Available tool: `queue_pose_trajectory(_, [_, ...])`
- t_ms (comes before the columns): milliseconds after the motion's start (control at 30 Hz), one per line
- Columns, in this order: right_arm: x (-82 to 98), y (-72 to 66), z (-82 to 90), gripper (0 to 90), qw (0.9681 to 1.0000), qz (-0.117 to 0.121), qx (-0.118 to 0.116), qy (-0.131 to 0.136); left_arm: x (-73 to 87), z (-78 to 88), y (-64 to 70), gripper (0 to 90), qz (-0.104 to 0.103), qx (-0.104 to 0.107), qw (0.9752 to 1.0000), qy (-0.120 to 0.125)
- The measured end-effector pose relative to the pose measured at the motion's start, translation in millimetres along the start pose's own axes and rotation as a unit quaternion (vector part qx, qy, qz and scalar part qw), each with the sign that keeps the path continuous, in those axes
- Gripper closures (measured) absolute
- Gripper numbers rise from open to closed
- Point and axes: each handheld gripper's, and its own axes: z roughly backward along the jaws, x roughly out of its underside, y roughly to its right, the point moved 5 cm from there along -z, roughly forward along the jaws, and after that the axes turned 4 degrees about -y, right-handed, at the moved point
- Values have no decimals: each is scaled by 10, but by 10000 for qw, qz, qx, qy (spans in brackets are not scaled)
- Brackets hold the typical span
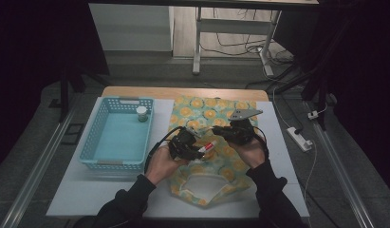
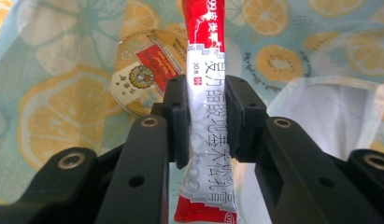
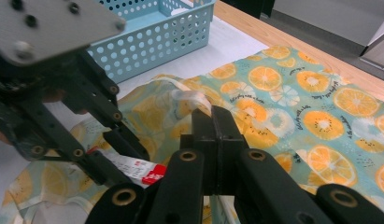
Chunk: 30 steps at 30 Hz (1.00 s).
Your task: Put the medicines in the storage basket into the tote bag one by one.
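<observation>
2 grippers meet over a cloth bag (image 1: 216,118) printed with orange and lemon slices, lying on the white table (image 1: 83,190) just right of a pale blue perforated basket (image 1: 117,135). From where I stand, the left gripper (image 2: 206,116) has its black jaws clamped on a red and silver stick sachet (image 2: 206,140), squeezing it across the middle so both ends stick out. Chinese characters run down the silver panel, too small for me to make out, but "30" can be read beside them and "99" near each red end. Under the sachet, on the cloth, lies a round gold-rimmed lid or tin (image 2: 143,74) with a red label and an emblem, its writing unreadable. The right gripper (image 3: 213,126) has its jaws pressed tight on a fold of the bag's white-lined edge, lifting it near the opening. A small white jar with a green band (image 1: 142,114) stands in the basket's far corner.
</observation>
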Motion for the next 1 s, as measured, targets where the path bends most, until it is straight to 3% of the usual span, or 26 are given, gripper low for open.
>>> queue_pose_trajectory(433, [-1, -17, -23, 900, 10000, 6, -1, 0, -54, -116, -239, 719, 347, -313, 9989, 16])
queue_pose_trajectory(1000, [20, -28, -73, 900, 10000, 1, 4, -62, -140, -280, -539, 718, 767, -837, 9934, -178])
